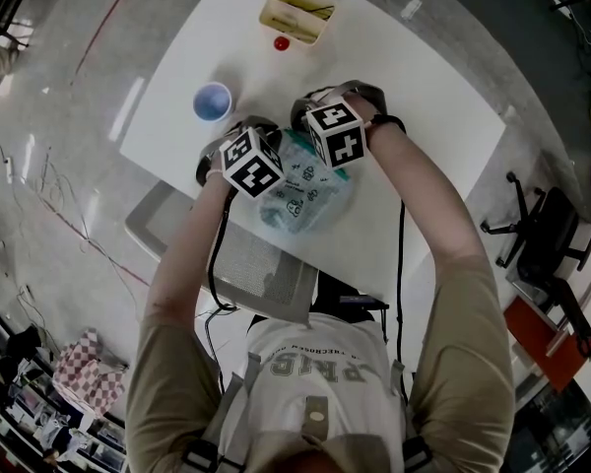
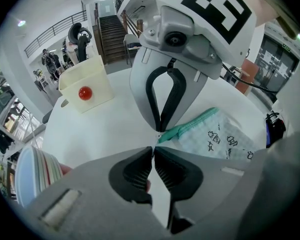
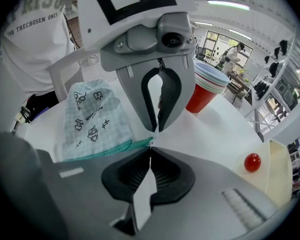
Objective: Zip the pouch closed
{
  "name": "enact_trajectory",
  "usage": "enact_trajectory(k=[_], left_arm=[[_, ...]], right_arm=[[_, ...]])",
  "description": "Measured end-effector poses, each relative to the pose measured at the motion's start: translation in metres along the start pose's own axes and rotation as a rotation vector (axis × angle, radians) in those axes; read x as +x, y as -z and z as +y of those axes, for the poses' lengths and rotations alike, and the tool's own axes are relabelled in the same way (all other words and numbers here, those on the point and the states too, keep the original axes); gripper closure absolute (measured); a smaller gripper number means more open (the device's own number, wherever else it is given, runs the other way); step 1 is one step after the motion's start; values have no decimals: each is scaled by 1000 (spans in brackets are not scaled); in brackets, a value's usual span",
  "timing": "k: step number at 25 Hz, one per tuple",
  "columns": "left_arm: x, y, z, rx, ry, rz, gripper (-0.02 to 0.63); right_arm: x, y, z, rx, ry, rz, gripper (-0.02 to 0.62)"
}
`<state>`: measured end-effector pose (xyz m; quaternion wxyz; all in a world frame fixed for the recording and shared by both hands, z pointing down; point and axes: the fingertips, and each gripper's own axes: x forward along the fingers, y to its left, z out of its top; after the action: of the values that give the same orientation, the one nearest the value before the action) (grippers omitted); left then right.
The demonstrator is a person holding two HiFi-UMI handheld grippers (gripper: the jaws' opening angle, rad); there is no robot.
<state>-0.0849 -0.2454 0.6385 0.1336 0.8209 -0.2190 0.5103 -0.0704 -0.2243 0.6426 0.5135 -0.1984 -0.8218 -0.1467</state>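
Pouch [image 1: 297, 193] of pale green check, with small black drawings and a teal zipper [image 2: 190, 124] along one edge, lies on the white table [image 1: 424, 106] near the person's side, and its zipper end is caught where the two grippers meet tip to tip. Both the left gripper [image 2: 154, 147] and the right gripper [image 3: 150, 147] point steeply down with their jaws pressed together, each nipping that teal end from opposite sides while the pouch body spreads away beside them. Farther out on the table stand a stack of cups [image 1: 213, 101] and a cream box [image 1: 297, 10] with a red ball [image 1: 282, 42] just beside it.
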Motion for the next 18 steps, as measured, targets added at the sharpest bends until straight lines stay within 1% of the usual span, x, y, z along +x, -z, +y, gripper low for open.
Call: enact_trajectory(k=[10, 18], left_arm=[[1, -2, -6, -6, 14, 4, 581], [0, 1, -10, -10, 18, 12, 590]], right_arm=[[-4, 3, 7, 36, -14, -7, 589], [-7, 2, 14, 39, -20, -1, 589]])
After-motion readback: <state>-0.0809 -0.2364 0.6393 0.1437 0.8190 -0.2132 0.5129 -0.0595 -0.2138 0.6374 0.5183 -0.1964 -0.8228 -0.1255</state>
